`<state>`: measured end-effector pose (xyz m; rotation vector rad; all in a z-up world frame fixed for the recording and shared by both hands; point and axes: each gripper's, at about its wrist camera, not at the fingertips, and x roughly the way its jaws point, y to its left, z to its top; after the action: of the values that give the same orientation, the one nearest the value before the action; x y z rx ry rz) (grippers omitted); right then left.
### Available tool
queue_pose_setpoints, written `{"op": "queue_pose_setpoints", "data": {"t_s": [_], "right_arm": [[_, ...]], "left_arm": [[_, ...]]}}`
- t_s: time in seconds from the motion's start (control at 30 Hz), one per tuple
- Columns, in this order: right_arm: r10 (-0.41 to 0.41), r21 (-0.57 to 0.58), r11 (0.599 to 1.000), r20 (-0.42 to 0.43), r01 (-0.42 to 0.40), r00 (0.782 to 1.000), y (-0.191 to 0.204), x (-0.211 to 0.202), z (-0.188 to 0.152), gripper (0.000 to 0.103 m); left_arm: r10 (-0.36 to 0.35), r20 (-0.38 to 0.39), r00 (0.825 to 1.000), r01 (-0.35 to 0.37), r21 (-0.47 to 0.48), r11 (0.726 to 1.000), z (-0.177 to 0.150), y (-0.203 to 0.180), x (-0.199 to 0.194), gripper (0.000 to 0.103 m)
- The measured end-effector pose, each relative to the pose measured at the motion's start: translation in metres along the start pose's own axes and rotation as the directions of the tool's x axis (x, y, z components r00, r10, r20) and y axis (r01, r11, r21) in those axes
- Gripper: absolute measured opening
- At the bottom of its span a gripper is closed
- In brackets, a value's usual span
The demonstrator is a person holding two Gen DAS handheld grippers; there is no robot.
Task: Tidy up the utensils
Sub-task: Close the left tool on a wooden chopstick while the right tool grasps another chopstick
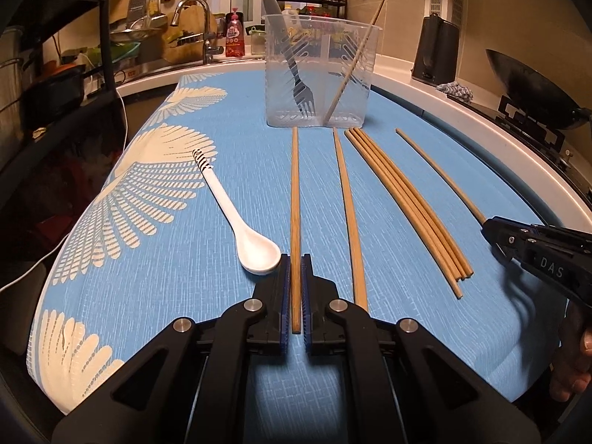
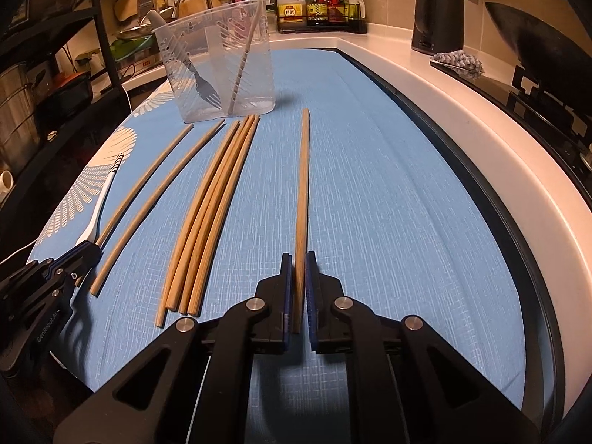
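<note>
My left gripper (image 1: 295,261) is shut on a wooden chopstick (image 1: 295,203) that lies along the blue cloth. My right gripper (image 2: 299,259) is shut on another chopstick (image 2: 303,181) at the right of the row. It also shows at the right of the left wrist view (image 1: 495,236). Between them lie a single chopstick (image 1: 347,211) and a bundle of several chopsticks (image 1: 403,199). A white ceramic spoon (image 1: 236,218) lies left of my left gripper. A clear plastic holder (image 1: 320,74) at the far end holds a grey fork (image 1: 296,70) and one chopstick (image 1: 355,59).
The blue patterned cloth (image 1: 148,277) covers the counter. A white counter rim (image 2: 481,140) curves along the right, with a wok (image 2: 536,48) on the stove and a black kettle (image 2: 438,11). A sink tap (image 1: 199,18) and bottle rack (image 2: 318,3) stand at the back.
</note>
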<state>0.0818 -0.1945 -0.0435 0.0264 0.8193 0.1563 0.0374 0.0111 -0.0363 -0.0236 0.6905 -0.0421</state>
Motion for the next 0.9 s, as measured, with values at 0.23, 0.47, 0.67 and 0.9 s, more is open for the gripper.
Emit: {"op": "queue_pose_setpoints", "data": {"t_s": [0.23,0.47,0.67,0.9], "right_arm": [[-0.005,-0.011,1.000,0.021,0.006,1.000,0.0014,-0.0015,-0.0028,0.009],[-0.008,-0.028,1.000,0.047,0.010,0.999,0.0041,-0.0023,-0.0053,0.009],[-0.012,-0.045,0.999,0.063,0.014,0.998,0.0055,-0.0032,-0.0073,0.007],[-0.009,-0.044,0.999,0.057,0.012,0.998,0.0067,-0.0039,-0.0069,0.006]], "left_arm": [[-0.002,0.011,1.000,0.002,-0.007,1.000,0.0010,-0.0007,0.0014,0.006],[-0.001,0.017,1.000,0.001,-0.012,1.000,0.0019,-0.0006,0.0027,0.006],[0.000,0.018,1.000,0.000,-0.014,1.000,0.0026,-0.0009,0.0027,0.006],[-0.001,0.018,1.000,0.001,-0.015,1.000,0.0031,-0.0012,0.0025,0.006]]}}
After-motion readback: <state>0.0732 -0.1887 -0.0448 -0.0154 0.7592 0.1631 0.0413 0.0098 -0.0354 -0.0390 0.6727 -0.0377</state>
